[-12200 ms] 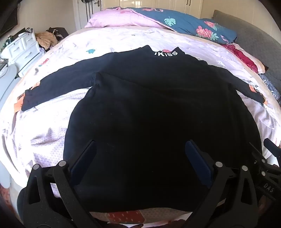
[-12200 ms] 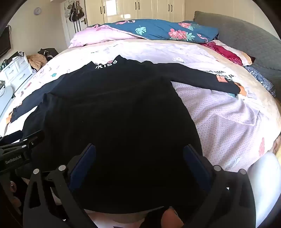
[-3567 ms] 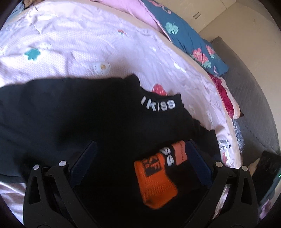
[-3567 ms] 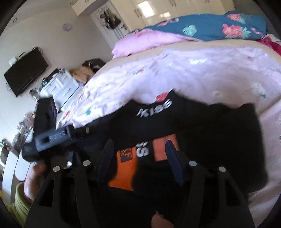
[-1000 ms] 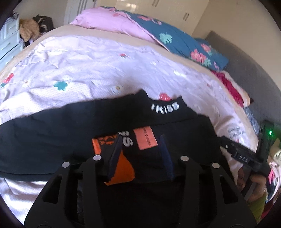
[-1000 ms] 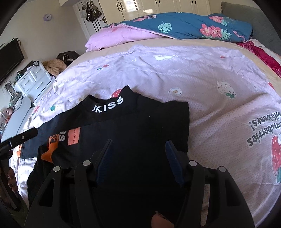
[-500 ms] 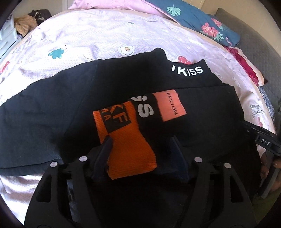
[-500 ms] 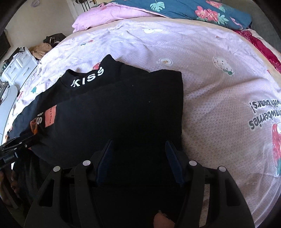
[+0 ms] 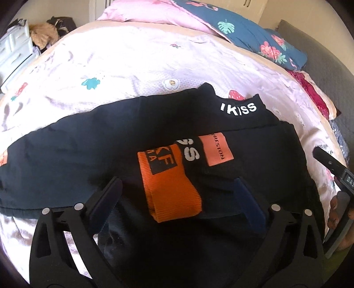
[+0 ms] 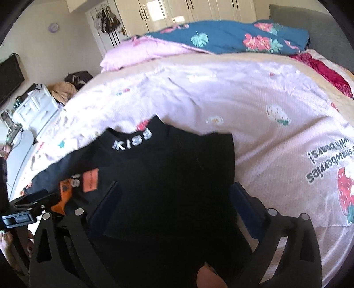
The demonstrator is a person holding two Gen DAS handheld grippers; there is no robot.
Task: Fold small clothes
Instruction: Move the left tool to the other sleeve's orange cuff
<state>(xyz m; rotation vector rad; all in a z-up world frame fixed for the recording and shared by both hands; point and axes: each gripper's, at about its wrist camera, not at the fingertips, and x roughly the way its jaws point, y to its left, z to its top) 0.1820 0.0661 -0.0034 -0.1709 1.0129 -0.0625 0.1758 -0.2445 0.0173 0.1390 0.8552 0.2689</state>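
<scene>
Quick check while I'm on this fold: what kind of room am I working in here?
Most likely a home bedroom. The black top lies on a bed with a pink strawberry-print sheet, pillows sit at its head, and wardrobe doors line the far wall.

Matt black knit cloth on the sweater (image 9: 93,152), its orange cuff (image 9: 170,195) ribbed and coarse. The bed sheet (image 9: 124,64) looks soft, finely dimpled cotton. Matt black plastic on the left hand-held gripper (image 9: 177,190), small shiny metal rivets.

Bright daylight, washed-out glare on the pink bedsheet (image 9: 132,57), fisheye-warped dark corners, right-wrist view motion-blurred
</scene>
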